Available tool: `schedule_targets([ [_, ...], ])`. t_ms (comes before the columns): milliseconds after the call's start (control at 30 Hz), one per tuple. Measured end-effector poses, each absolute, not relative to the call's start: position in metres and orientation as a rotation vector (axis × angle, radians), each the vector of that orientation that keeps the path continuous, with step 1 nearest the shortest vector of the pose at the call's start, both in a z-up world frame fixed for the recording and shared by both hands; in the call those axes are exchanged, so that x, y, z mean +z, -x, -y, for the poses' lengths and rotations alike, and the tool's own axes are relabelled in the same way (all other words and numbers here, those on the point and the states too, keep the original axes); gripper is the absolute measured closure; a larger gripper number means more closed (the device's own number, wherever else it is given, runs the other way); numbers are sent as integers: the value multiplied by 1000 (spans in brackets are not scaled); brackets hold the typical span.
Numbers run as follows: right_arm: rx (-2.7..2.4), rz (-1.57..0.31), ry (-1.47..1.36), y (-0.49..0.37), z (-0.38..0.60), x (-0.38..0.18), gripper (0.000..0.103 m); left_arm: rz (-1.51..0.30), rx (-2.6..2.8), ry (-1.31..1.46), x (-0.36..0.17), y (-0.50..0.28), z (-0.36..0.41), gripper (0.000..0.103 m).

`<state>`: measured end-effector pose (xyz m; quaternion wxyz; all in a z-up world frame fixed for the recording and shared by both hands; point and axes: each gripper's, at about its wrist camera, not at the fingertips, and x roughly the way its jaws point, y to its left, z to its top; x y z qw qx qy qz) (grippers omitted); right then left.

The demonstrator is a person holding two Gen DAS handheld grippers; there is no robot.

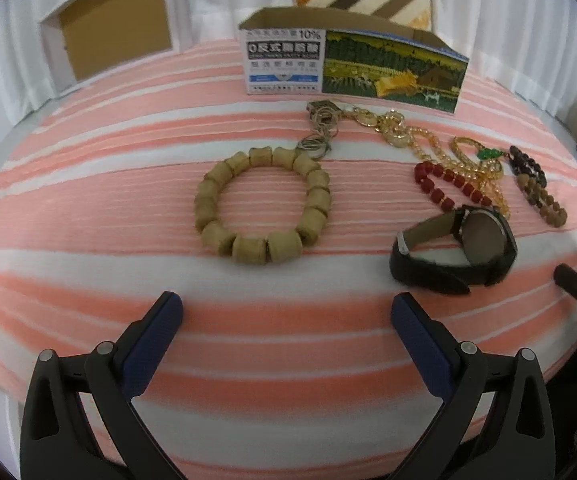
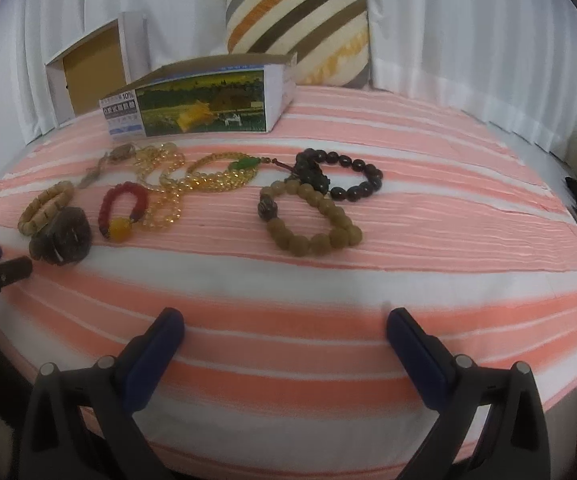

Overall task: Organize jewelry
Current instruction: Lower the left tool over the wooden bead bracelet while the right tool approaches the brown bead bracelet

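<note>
Jewelry lies on a pink-and-white striped cloth (image 1: 128, 208). A chunky tan wooden bracelet (image 1: 208, 204) lies ahead of my left gripper (image 1: 286, 312), which is open and empty. A black watch (image 1: 484, 240), a red bead bracelet (image 1: 440, 184), a yellow bead necklace (image 1: 428, 144) and a metal keychain (image 1: 320, 120) lie to its right. My right gripper (image 2: 284, 326) is open and empty, short of a round tan bead bracelet (image 2: 328, 236) and a dark bead bracelet (image 2: 352, 192). An open printed box (image 1: 352, 68) stands behind the jewelry; it also shows in the right wrist view (image 2: 208, 100).
A second open cardboard box (image 1: 112, 36) stands at the back left. A striped cushion (image 2: 300, 24) leans on the white curtain behind. The cloth's front edge is just under both grippers. Each gripper shows at the other view's side edge.
</note>
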<state>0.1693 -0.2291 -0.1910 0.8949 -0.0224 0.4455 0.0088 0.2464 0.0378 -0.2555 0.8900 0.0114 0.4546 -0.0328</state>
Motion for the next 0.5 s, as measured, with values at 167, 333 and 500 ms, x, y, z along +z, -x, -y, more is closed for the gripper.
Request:
schedule_targets([
  [167, -7, -976, 38, -198, 230, -193, 0, -1011, -82, -43, -255, -278, -38, 0],
  [333, -1, -979, 38, -221, 232, -195, 0, -1026, -79, -39, -255, -302, -40, 0],
  [500, -8, -973, 42, -233, 232, -198, 0, -1022, -60, -26, -255, -319, -41, 0],
])
